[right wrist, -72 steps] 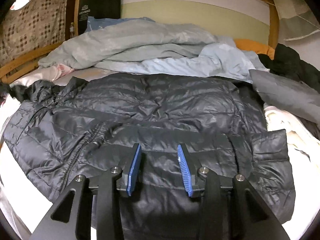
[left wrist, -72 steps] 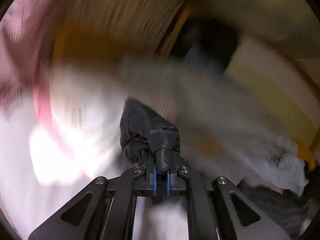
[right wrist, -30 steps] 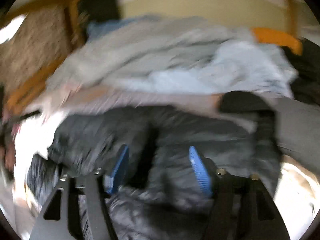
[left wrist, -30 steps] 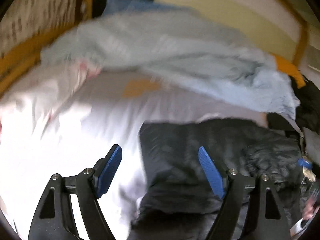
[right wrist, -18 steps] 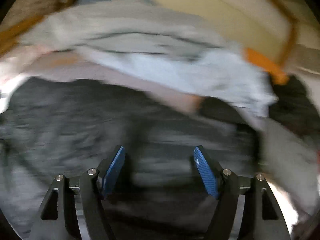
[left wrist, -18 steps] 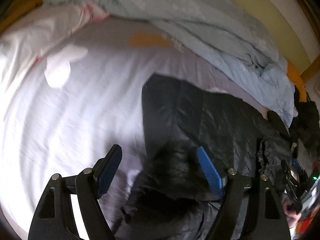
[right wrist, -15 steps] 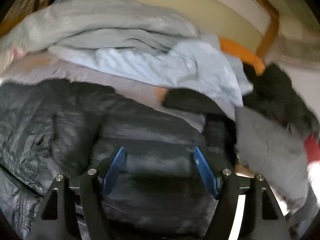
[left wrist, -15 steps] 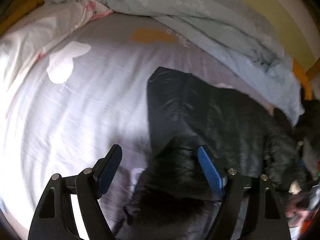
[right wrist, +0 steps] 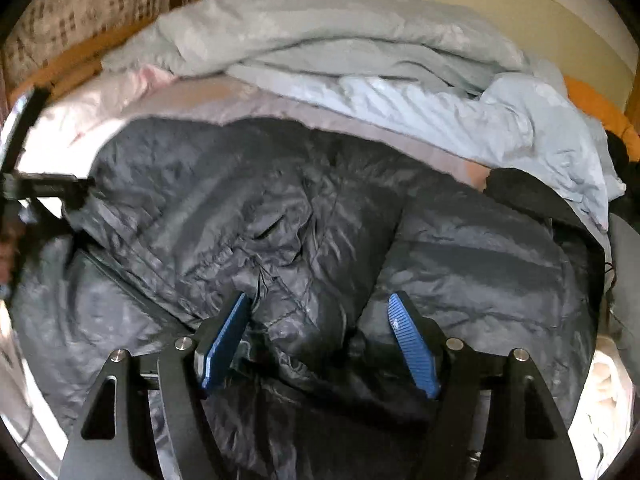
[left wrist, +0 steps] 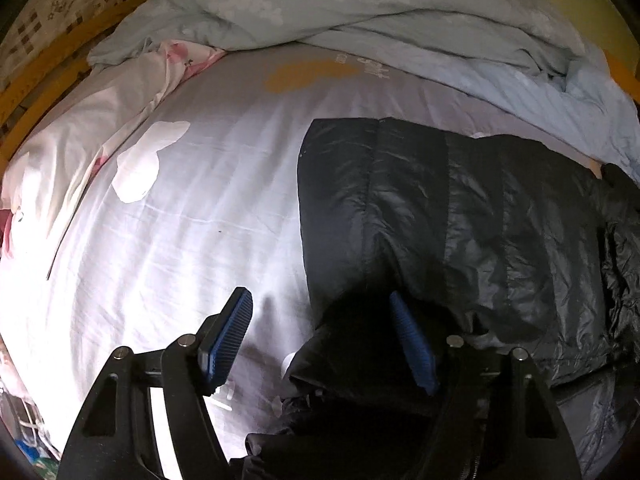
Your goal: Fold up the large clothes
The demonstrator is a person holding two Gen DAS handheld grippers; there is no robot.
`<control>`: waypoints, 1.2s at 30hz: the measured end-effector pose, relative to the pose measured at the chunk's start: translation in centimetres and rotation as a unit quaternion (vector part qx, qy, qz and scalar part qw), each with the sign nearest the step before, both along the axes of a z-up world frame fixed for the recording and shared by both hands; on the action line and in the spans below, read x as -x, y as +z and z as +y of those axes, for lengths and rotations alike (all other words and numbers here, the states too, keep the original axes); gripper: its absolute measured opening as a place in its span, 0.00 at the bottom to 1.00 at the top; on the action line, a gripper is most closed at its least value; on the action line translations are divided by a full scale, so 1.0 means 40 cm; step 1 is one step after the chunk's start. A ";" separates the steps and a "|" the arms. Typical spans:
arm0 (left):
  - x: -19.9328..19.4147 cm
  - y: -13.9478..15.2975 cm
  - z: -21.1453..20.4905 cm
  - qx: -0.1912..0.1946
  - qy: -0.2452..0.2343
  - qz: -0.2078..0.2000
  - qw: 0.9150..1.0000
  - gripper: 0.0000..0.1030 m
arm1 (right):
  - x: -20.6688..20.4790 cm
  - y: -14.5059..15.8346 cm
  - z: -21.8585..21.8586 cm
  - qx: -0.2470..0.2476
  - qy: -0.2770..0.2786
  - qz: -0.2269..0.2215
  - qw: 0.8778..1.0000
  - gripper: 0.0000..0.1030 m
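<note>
Black jacket [left wrist: 460,216] spread on pale sheet [left wrist: 180,240], before heaped quilt [left wrist: 380,8]. Left gripper [left wrist: 320,320] apart over jacket's edge, jaws just narrowing, fabric between, ungripped. Right gripper [right wrist: 318,320] likewise agape above crumpled jacket [right wrist: 280,220].

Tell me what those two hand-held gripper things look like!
Each hand-held gripper, left and right, has a black frame with triangle-shaped holes and small silver screws. Its two fingers carry bright blue ribbed pads. No cables or sleeves show.
</note>
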State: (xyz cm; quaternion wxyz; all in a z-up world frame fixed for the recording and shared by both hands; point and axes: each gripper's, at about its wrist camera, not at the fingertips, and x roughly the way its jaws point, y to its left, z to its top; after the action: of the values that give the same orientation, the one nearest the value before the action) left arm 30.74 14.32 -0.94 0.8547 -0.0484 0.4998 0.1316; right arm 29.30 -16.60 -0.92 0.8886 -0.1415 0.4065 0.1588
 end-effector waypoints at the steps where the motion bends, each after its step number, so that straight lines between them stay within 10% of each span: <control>1: -0.016 -0.010 -0.001 0.003 -0.005 0.008 1.000 0.68 | -0.007 -0.001 -0.007 0.020 -0.024 -0.015 0.999 0.72; 9: -0.033 -0.051 0.090 0.078 0.022 0.041 0.996 0.73 | -0.032 0.056 -0.157 0.088 -0.160 -0.083 0.980 0.72; 14: -0.020 -0.022 0.073 0.056 0.023 0.032 0.998 0.70 | -0.023 0.116 -0.263 0.041 -0.214 -0.091 0.972 0.72; 18: 0.033 0.079 0.053 0.132 -0.011 -0.046 0.990 0.69 | -0.013 0.185 -0.325 -0.043 -0.206 -0.119 0.970 0.72; 23: 0.063 0.181 0.004 0.043 -0.056 -0.150 0.986 0.69 | -0.037 0.186 -0.336 -0.147 -0.136 -0.075 0.977 0.72; 27: 0.021 0.156 0.001 0.006 -0.065 -0.138 0.988 0.69 | -0.090 0.104 -0.294 -0.145 -0.123 -0.016 0.982 0.71; 29: -0.002 0.137 -0.006 -0.004 -0.063 -0.119 0.991 0.68 | -0.091 0.075 -0.283 -0.130 -0.129 -0.008 0.983 0.62; 32: -0.015 0.124 0.002 -0.002 -0.055 -0.112 0.992 0.68 | -0.077 0.059 -0.270 -0.119 -0.113 -0.008 0.986 0.07; 36: -0.016 0.102 0.005 -0.010 -0.051 -0.103 0.993 0.64 | -0.030 0.044 -0.295 -0.103 -0.168 0.011 0.980 0.04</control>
State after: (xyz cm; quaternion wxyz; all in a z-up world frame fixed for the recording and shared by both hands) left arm 31.37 14.53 3.15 0.9078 -0.0279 0.4092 0.0874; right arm 30.49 -28.40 0.85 0.9080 0.0229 0.4155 0.0493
